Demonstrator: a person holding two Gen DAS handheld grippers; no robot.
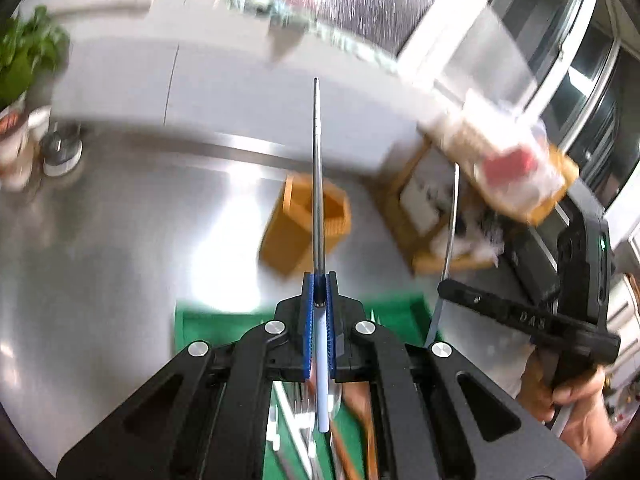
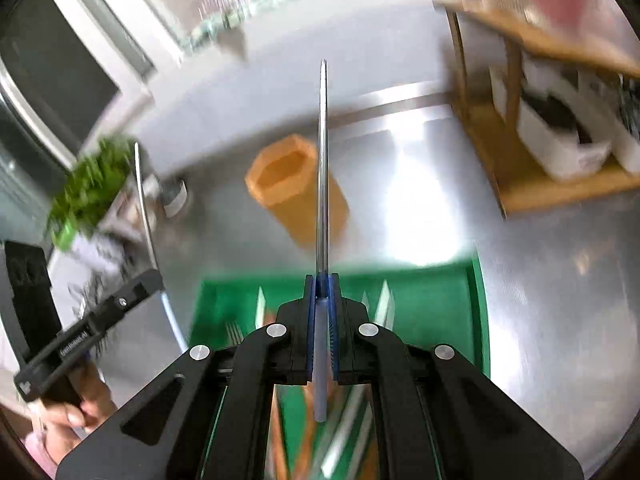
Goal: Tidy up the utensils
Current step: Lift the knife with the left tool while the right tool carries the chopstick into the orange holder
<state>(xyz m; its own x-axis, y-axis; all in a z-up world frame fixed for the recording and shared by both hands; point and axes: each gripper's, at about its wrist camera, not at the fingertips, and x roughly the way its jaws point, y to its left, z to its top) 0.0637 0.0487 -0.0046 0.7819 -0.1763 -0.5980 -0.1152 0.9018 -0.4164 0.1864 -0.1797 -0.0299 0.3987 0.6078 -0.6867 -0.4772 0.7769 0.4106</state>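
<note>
Left claw (image 1: 320,292) grips a slim steel knife (image 1: 318,184) by its white handle. Right claw (image 2: 322,288) clamps a matching knife (image 2: 322,168), above the brushed-steel bench (image 1: 120,240).

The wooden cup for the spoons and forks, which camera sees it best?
The right wrist view. There the wooden cup shows its open mouth and most of its side, crossed only by the thin utensil that the right tongs hold. In the left wrist view the cup is blurrier, and its mouth shows less plainly.
</note>
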